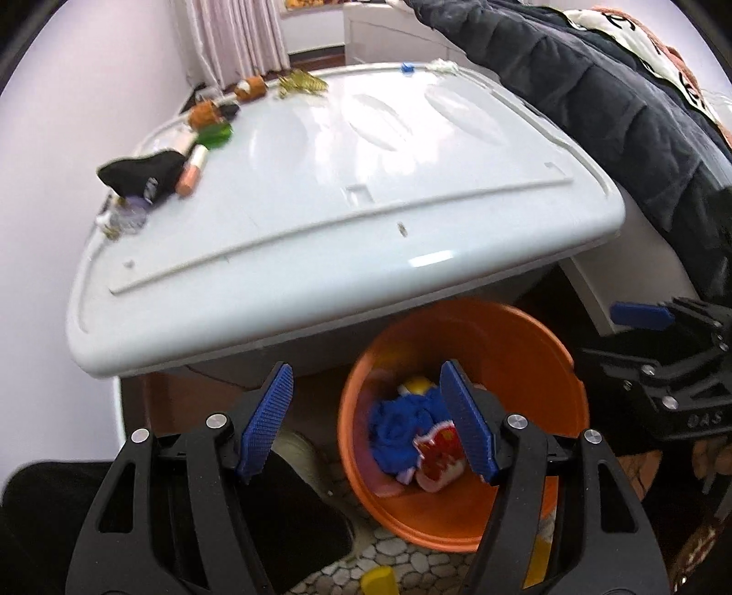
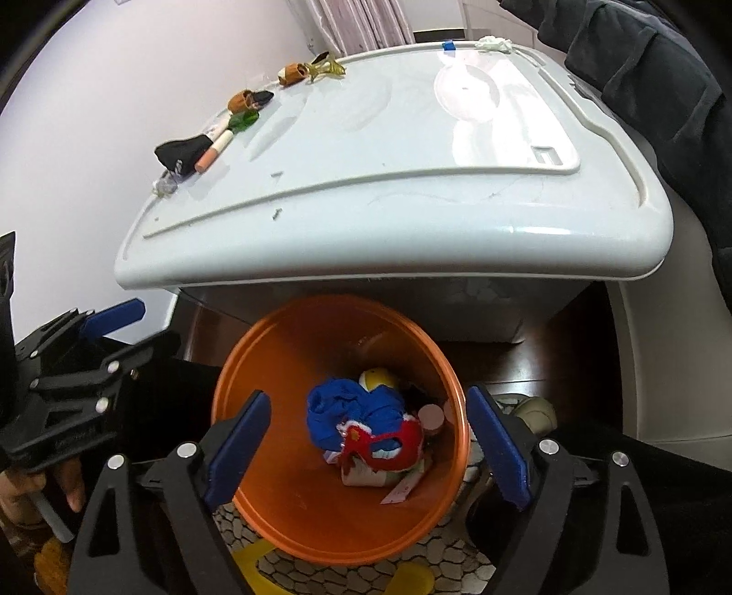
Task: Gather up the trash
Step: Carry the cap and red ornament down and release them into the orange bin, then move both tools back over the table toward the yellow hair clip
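1. White table [image 1: 320, 219] (looks like a plastic lid top) fills both views. Its middle and right side are bare; the leftover bits sit along the left and far edges.
2. Dark jacket [image 1: 594, 105] is draped at the right, touching the table's edge. Not trash, by my guess.
3. Orange bin [image 2: 283, 480] stands on the floor just in front of the table, below both tongs. It already holds a blue rag [image 2: 338, 412], a red-and-white wrapper [image 2: 389, 444], a yellow-white ball [image 2: 382, 380] and a pink round piece [image 2: 432, 416]. So part of the job looks done.
4. Left tongs [image 1: 368, 421]: apart, nothing between the pads, hovering over the bin's left rim. Right tongs [image 2: 370, 444]: apart, empty, centred over the bin mouth.
5. Left on the table, near to far:
   - black pouch [image 2: 180, 148]
   - pink tube [image 2: 212, 153], touching the pouch
   - green piece [image 2: 242, 121]
   - two brown rolls [image 2: 240, 101], [image 2: 290, 73]
   - gold wrapper [image 2: 327, 67]
   - blue clip [image 2: 448, 45] and white wad [image 2: 494, 43] at the far edge
6. Judgement: roughly a third to half done; seven or eight items to go.
7. Hard to read:
   - the clear crumpled bit [image 2: 167, 185] at the near-left corner; film or packaging, can't tell
   - small dark specks on the table's front ridge; crumbs or marks, unclear
   - the bin's bottom layer, hidden under the rag
   - yellow shapes on the pebble floor mat, cut off by the frame
   - the left view, which is motion-blurred
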Available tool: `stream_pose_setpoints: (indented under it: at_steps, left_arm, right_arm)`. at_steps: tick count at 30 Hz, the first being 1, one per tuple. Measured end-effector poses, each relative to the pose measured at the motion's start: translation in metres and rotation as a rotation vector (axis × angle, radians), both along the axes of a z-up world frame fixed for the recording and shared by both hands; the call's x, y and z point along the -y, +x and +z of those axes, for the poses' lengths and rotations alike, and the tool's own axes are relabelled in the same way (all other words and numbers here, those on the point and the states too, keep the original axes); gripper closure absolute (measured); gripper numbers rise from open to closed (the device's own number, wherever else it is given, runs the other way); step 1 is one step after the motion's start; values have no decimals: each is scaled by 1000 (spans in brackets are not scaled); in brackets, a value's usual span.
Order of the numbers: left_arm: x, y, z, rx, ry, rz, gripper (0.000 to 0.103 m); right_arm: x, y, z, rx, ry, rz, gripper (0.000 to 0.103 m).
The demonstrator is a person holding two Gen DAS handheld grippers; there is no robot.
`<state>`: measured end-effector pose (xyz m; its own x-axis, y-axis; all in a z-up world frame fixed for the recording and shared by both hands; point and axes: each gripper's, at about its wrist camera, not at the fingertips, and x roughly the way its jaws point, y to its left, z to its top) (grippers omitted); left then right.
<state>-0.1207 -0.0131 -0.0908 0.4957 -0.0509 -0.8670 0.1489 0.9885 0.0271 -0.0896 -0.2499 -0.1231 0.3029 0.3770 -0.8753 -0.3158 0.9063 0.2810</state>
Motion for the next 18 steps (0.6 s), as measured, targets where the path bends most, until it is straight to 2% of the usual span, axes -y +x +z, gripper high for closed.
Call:
stream_pose_setpoints:
  at_steps: [6, 10, 13, 16, 18]
  left_arm:
    - [-9, 28, 18, 49, 15, 47, 37]
    - [-13, 50, 28, 81, 17, 60, 37]
    - [-17, 69, 34, 95, 19, 64, 37]
    - [-28, 96, 43, 123, -13, 94, 37]
    - [-38, 110, 47, 157, -38, 128, 25]
  right_arm:
    - [2, 13, 27, 82, -14, -1, 13]
    - [-2, 23, 35, 104, -31, 11, 12]
    - [-12, 36, 41, 122, -56, 47, 12]
    - [-29, 65, 58, 179, -91, 90, 12]
    - [-44, 94, 75, 235, -79, 109, 7]
